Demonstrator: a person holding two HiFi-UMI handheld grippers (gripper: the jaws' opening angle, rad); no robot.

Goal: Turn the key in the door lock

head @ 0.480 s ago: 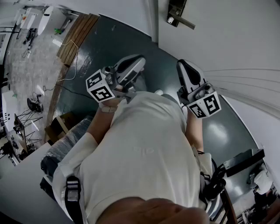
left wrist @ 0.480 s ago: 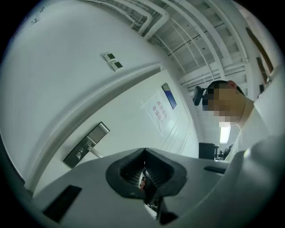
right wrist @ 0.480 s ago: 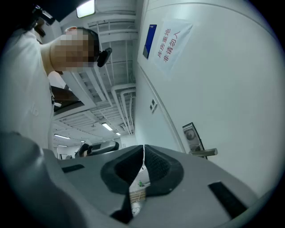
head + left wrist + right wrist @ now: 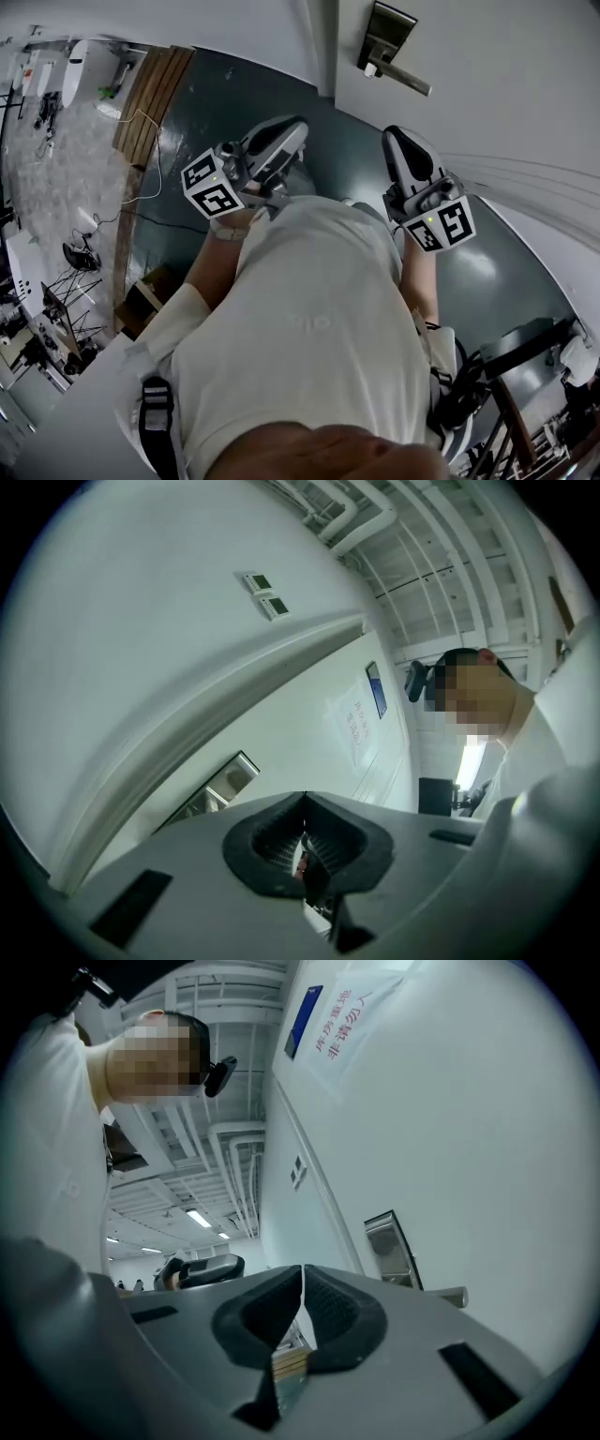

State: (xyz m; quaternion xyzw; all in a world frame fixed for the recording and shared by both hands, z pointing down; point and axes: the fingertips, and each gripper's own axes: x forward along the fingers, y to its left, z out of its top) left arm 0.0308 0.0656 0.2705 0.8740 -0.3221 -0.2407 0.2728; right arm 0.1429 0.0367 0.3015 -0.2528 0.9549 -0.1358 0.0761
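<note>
The plate [image 4: 386,36] and lever [image 4: 403,79] on the door [image 4: 506,103] sit lower and show more fully in the head view than a moment ago. Both grippers keep about the same place in front of the person [image 4: 309,328]. The left gripper [image 4: 300,125] points toward the door's edge, its fingers together with nothing between them. The right gripper [image 4: 392,138] points at the door near the lever but apart from it, its fingers also pressed together and empty. In the right gripper view the plate [image 4: 392,1246] stands up and right of the fingers, the lever's end [image 4: 445,1296] beside it. In the left gripper view the plate [image 4: 220,782] shows left of the fingers. Whether a key sits in the lock cannot be told.
</note>
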